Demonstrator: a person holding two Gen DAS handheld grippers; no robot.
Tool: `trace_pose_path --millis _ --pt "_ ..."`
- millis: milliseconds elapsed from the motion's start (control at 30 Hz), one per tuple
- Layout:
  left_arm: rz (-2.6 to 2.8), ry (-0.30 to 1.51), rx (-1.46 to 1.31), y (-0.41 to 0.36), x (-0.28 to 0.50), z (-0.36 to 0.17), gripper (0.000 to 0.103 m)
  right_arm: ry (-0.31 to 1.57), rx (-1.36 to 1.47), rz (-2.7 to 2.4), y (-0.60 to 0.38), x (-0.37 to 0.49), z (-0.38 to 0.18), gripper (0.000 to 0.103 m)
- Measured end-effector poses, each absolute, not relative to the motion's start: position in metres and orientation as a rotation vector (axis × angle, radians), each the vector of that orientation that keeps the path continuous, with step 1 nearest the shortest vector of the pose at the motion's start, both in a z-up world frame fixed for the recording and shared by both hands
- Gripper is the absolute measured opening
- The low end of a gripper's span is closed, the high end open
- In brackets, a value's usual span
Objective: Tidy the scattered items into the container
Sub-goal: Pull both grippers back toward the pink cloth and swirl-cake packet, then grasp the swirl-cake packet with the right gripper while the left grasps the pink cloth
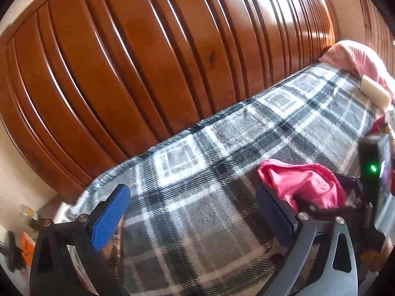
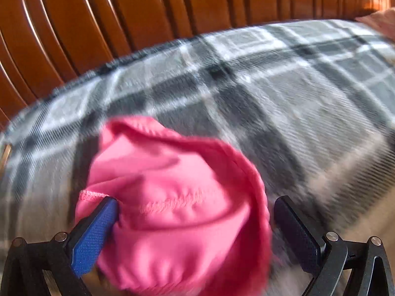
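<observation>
A pink garment (image 2: 172, 207) lies crumpled on the grey plaid blanket (image 2: 284, 93). My right gripper (image 2: 195, 209) is open with its fingers on either side of the garment; the left blue pad (image 2: 93, 234) touches the cloth. The view is blurred by motion. In the left wrist view the same pink garment (image 1: 303, 185) lies to the right, with the right gripper's black body (image 1: 370, 170) beside it. My left gripper (image 1: 192, 197) is open and empty above the blanket (image 1: 222, 148). No container shows in either view.
A brown slatted wooden headboard (image 1: 148, 61) runs along the blanket's far edge. A pink towel (image 1: 355, 56) and a pale block (image 1: 375, 91) lie at the far right. Small items (image 1: 27, 244) sit low at the left, off the bed.
</observation>
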State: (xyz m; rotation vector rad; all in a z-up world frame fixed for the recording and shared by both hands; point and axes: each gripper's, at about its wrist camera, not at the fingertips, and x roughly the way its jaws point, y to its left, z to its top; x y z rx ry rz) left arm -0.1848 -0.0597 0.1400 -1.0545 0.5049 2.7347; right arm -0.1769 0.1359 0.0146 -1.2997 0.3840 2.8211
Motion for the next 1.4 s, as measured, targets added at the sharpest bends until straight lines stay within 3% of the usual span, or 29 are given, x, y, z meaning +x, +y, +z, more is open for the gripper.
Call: trace_pose_path --millis 233,433,633,800,967,1100,1333,1400 --pt "2.575 0.524 -1.166 -0.046 -0.187 0.092 0.103 0.038 -1.146 2.469 0.189 -0.199 0.031 0.103" --pt "2.439 0.588 -1.189 -0.012 -0.192 0.050 0.103 0.297 -1.306 2.573 0.192 -0.137 0.042 0.103" --pt "2.435 0.555 -1.194 -0.015 -0.199 0.048 0.103 0.579 -1.513 2.638 0.153 -0.115 0.024 0.103" --pt "2.510 0.441 -1.268 -0.050 -0.203 0.051 0.103 0.606 -1.473 2.647 0.134 -0.133 0.011 0.103" --pt "2.574 0.418 -1.284 -0.072 -0.205 0.054 0.103 0.756 -1.463 2.620 0.118 -0.139 0.014 0.103" --pt "2.637 0.472 -1.287 -0.083 -0.206 0.055 0.103 0.585 -1.500 2.549 0.095 -0.141 0.009 0.103" --pt "2.706 0.319 -1.337 -0.110 -0.203 0.063 0.103 0.598 -1.634 2.531 0.098 -0.150 0.006 0.103" --pt "2.705 0.267 -1.348 -0.113 -0.207 0.061 0.103 0.675 -1.626 2.539 0.104 -0.147 0.008 0.103"
